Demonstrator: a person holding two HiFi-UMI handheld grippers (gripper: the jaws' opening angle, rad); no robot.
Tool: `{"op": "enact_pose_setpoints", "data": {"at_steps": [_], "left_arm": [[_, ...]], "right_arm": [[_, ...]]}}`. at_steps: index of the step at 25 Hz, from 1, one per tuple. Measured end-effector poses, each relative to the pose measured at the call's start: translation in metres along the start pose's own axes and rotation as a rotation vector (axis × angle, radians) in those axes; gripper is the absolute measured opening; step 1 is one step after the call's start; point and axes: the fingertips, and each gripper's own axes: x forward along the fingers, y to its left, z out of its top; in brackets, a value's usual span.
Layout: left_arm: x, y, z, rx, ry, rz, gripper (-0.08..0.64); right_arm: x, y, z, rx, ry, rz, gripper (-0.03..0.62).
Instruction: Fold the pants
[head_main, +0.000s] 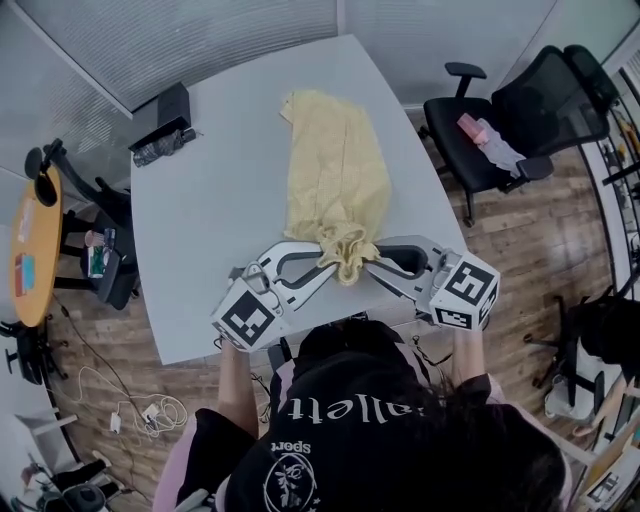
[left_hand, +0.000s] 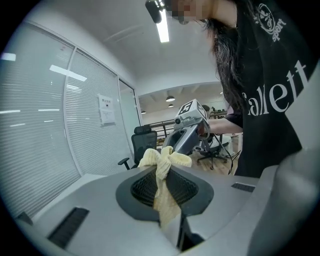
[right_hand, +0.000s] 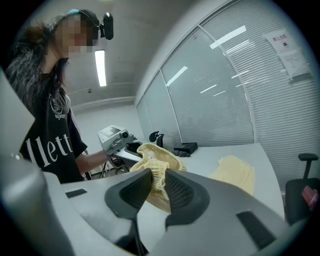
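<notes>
The person's black printed shirt (head_main: 350, 420) filled the bottom of the head view, at the near edge of the pale grey surface (head_main: 210, 210). Just beyond it, the left gripper (head_main: 322, 260) and the right gripper (head_main: 372, 262) pointed toward each other over the near edge. Each had its jaws clenched on the bunched near end of the yellow pants (head_main: 335, 170), the fabric squeezed between the ribbed pads in both gripper views. From that gathered end the rest of the pants lay stretched along the surface toward its far edge, right of the middle. A black box (head_main: 160, 120) sat at the far left corner. A black office chair (head_main: 520, 120) stood on the wood floor past the right edge.
</notes>
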Motion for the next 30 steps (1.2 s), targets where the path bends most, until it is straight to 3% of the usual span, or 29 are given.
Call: {"op": "enact_pose_setpoints", "data": {"at_steps": [7, 13, 21, 26, 30], "left_arm": [[0.014, 0.052, -0.002, 0.052, 0.024, 0.063, 0.060], [0.031, 0.106, -0.020, 0.039, 0.057, 0.129, 0.060], [0.057, 0.181, -0.049, 0.097, 0.160, 0.169, 0.060], [0.071, 0.222, -0.075, 0.082, 0.208, 0.187, 0.060], [0.085, 0.233, -0.118, 0.058, 0.288, 0.203, 0.060]], "right_arm": [[0.010, -0.050, 0.018, -0.014, -0.027, -0.065, 0.095], [0.023, -0.108, 0.023, -0.025, 0.004, -0.142, 0.095], [0.055, -0.190, 0.028, -0.096, 0.100, -0.217, 0.095], [0.074, -0.250, 0.026, -0.088, 0.162, -0.274, 0.095], [0.098, -0.277, 0.006, -0.131, 0.261, -0.291, 0.095]]}}
